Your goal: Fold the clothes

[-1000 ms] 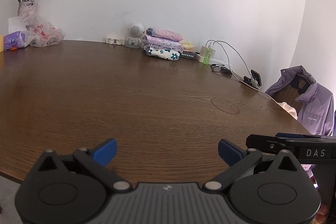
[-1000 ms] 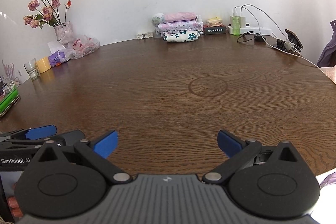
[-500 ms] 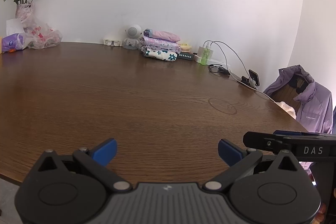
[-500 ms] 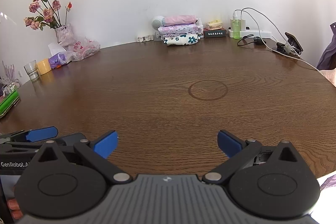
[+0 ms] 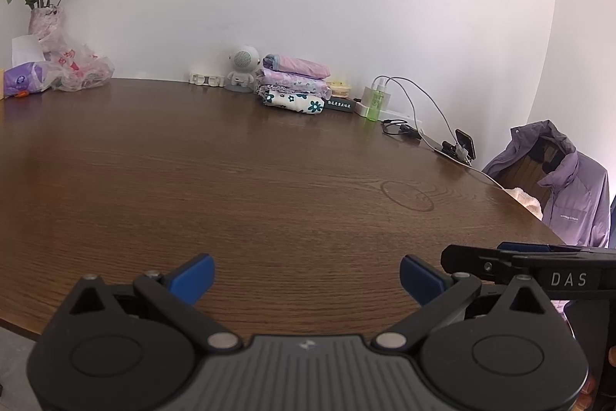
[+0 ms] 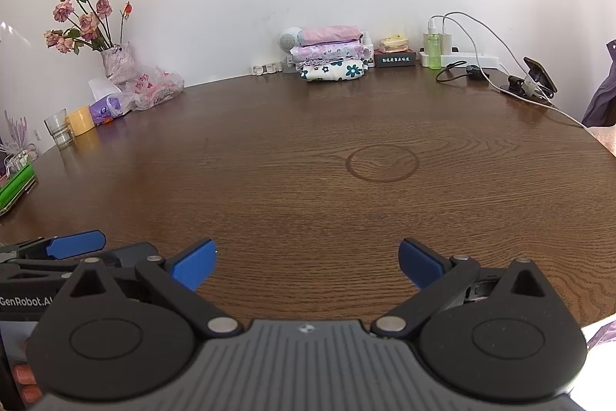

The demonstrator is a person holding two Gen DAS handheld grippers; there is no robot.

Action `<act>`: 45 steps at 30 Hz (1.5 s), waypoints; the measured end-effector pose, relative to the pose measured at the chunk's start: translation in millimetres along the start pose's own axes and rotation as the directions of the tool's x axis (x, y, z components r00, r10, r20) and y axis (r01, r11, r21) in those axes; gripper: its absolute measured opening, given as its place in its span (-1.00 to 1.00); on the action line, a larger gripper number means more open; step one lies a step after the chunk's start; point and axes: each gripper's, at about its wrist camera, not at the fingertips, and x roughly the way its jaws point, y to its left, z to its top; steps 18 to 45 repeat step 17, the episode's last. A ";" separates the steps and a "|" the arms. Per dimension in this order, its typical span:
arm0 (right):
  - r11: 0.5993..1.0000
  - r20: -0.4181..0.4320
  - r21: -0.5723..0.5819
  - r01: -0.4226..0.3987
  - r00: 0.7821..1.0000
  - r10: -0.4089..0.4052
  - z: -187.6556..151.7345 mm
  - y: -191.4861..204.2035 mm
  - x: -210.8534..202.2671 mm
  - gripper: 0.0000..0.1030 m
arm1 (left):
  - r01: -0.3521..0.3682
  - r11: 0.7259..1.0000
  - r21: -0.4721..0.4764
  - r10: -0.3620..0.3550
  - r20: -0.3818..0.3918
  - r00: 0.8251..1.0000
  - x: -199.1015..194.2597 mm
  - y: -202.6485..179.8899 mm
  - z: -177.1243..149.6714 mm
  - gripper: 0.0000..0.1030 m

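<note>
Left tongs [image 5: 306,276] lowered slightly, both released, right tongs [image 6: 307,262] alone showing glass [image 6: 57,130]

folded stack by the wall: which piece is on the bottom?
The white one with dark teal flowers. It lies on the table, under the lilac print piece and the plain pink top one.

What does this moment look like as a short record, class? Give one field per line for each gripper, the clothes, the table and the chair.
left gripper: open, empty, at the near table edge
right gripper: open, empty, beside the left one
folded clothes: three pieces stacked at the far edge by the wall
table: brown wood, no garment on the middle
purple jacket: draped on a chair right of the table, unfolded
other items: flowers in a vase, green bottle
</note>
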 end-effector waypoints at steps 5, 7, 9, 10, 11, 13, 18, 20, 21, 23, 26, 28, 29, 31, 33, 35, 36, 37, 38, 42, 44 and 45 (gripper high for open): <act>1.000 0.000 0.002 -0.001 1.000 0.001 0.5 -0.3 0.1 0.99 | 0.001 1.000 -0.001 -0.001 0.001 1.000 0.4 0.3 -0.3 1.00; 1.000 -0.001 0.000 0.000 1.000 0.000 0.7 0.1 0.0 0.99 | 0.003 1.000 -0.005 -0.003 -0.004 1.000 1.1 1.0 -0.6 1.00; 1.000 -0.001 0.000 -0.001 1.000 0.001 0.6 0.2 0.2 0.99 | 0.004 1.000 -0.006 -0.004 -0.005 1.000 1.5 0.7 -0.7 1.00; 1.000 -0.002 -0.001 0.000 1.000 0.000 0.6 0.8 0.2 0.99 | 0.005 1.000 -0.005 -0.005 -0.004 1.000 1.4 0.5 -0.8 1.00; 1.000 -0.002 -0.001 0.000 1.000 0.000 0.7 1.3 0.3 0.99 | 0.006 1.000 -0.005 -0.006 -0.003 1.000 1.3 0.3 -0.8 1.00; 1.000 -0.003 -0.001 -0.001 1.000 0.001 1.1 1.7 0.6 0.99 | 0.023 1.000 -0.015 -0.023 0.001 1.000 0.7 1.4 -1.0 1.00; 1.000 -0.004 -0.002 -0.003 1.000 0.003 1.8 0.9 1.6 0.99 | 0.064 0.997 -0.044 -0.063 0.006 0.998 -0.2 5.5 -1.3 1.00; 1.000 -0.004 -0.002 -0.003 1.000 0.003 1.8 0.9 1.6 0.99 | 0.064 0.997 -0.044 -0.063 0.006 0.998 -0.2 5.5 -1.3 1.00; 1.000 -0.004 -0.002 -0.003 1.000 0.003 1.8 0.9 1.6 0.99 | 0.064 0.997 -0.044 -0.063 0.006 0.998 -0.2 5.5 -1.3 1.00; 1.000 -0.004 -0.002 -0.003 1.000 0.003 1.8 0.9 1.6 0.99 | 0.064 0.997 -0.044 -0.063 0.006 0.998 -0.2 5.5 -1.3 1.00; 1.000 -0.004 -0.002 -0.003 1.000 0.003 1.8 0.9 1.6 0.99 | 0.064 0.997 -0.044 -0.063 0.006 0.998 -0.2 5.5 -1.3 1.00; 1.000 -0.004 -0.002 -0.003 1.000 0.003 1.8 0.9 1.6 0.99 | 0.064 0.997 -0.044 -0.063 0.006 0.998 -0.2 5.5 -1.3 1.00; 1.000 -0.004 -0.002 -0.003 1.000 0.003 1.8 0.9 1.6 0.99 | 0.064 0.997 -0.044 -0.063 0.006 0.998 -0.2 5.5 -1.3 1.00; 1.000 -0.004 -0.002 -0.003 1.000 0.003 1.8 0.9 1.6 0.99 | 0.064 0.997 -0.044 -0.063 0.006 0.998 -0.2 5.5 -1.3 1.00; 1.000 -0.004 -0.002 -0.003 1.000 0.003 1.8 0.9 1.6 0.99 | 0.064 0.997 -0.044 -0.063 0.006 0.998 -0.2 5.5 -1.3 1.00; 1.000 -0.004 -0.002 -0.003 1.000 0.003 1.8 0.9 1.6 0.99 | 0.064 0.997 -0.044 -0.063 0.006 0.998 -0.2 5.5 -1.3 1.00; 1.000 -0.004 -0.002 -0.003 1.000 0.003 1.8 0.9 1.6 0.99 | 0.064 0.997 -0.044 -0.063 0.006 0.998 -0.2 5.5 -1.3 1.00; 1.000 -0.004 -0.002 -0.003 1.000 0.003 1.8 0.9 1.6 0.99 | 0.064 0.997 -0.044 -0.063 0.006 0.998 -0.2 5.5 -1.3 1.00; 1.000 -0.004 -0.002 -0.003 1.000 0.003 1.8 0.9 1.6 0.99 | 0.064 0.997 -0.044 -0.063 0.006 0.998 -0.2 5.5 -1.3 1.00; 1.000 -0.004 -0.002 -0.003 1.000 0.003 1.8 0.9 1.6 0.99 | 0.064 0.997 -0.044 -0.063 0.006 0.998 -0.2 5.5 -1.3 1.00; 1.000 -0.004 -0.002 -0.003 1.000 0.003 1.8 0.9 1.6 0.99 | 0.064 0.997 -0.044 -0.063 0.006 0.998 -0.2 5.5 -1.3 1.00; 1.000 -0.004 -0.002 -0.003 1.000 0.003 1.8 0.9 1.6 0.99 | 0.064 0.997 -0.044 -0.063 0.006 0.998 -0.2 5.5 -1.3 1.00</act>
